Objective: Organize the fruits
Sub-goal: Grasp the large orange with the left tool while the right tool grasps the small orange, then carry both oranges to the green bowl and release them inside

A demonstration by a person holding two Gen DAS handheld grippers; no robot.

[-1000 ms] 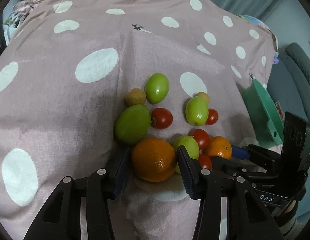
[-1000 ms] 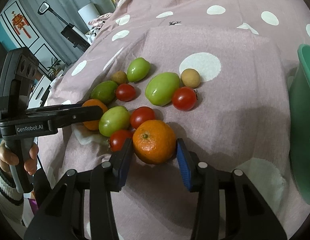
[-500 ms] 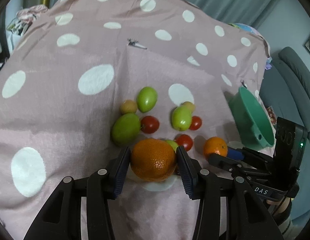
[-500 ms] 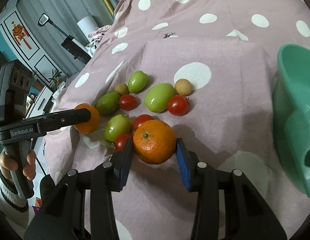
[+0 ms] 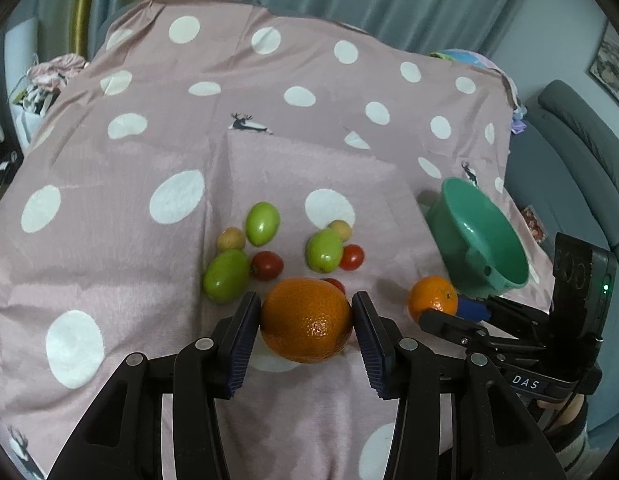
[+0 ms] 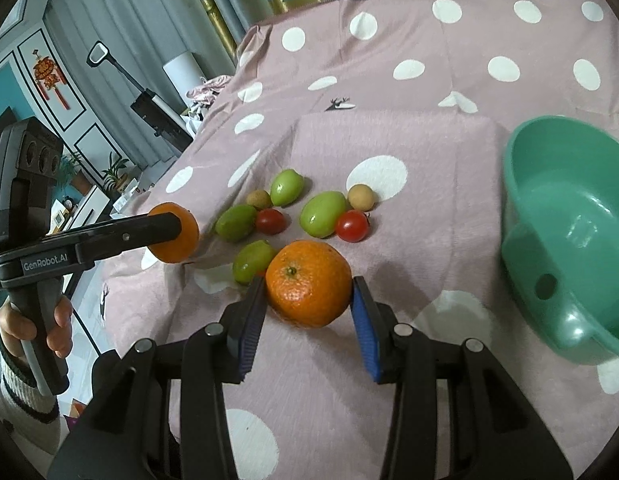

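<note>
Your left hand-held gripper (image 5: 306,322) pinches a dimpled round orange (image 5: 306,319) between its ribbed pads, lifted above the fuzzy pink polka-dot cloth (image 5: 109,264). Beneath it, smooth green oval fruits (image 5: 225,276), glossy red tomatoes (image 5: 266,265) and small tan round ones (image 5: 231,239) sit clustered. Your right hand-held gripper (image 6: 309,298) clamps a smaller stem-dimpled orange (image 6: 308,282), held above the cloth just near the cluster. Farther right, a green plastic bowl (image 6: 549,280) rests on the cloth.

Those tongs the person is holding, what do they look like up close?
Both tongs are matte black plastic with silver rivets and ribbed blue pads. The left one reads "GenRobot.AI" on its side; the right carries a "DAS" label and a small green light. A striped knit cuff covers the left wrist.
</note>
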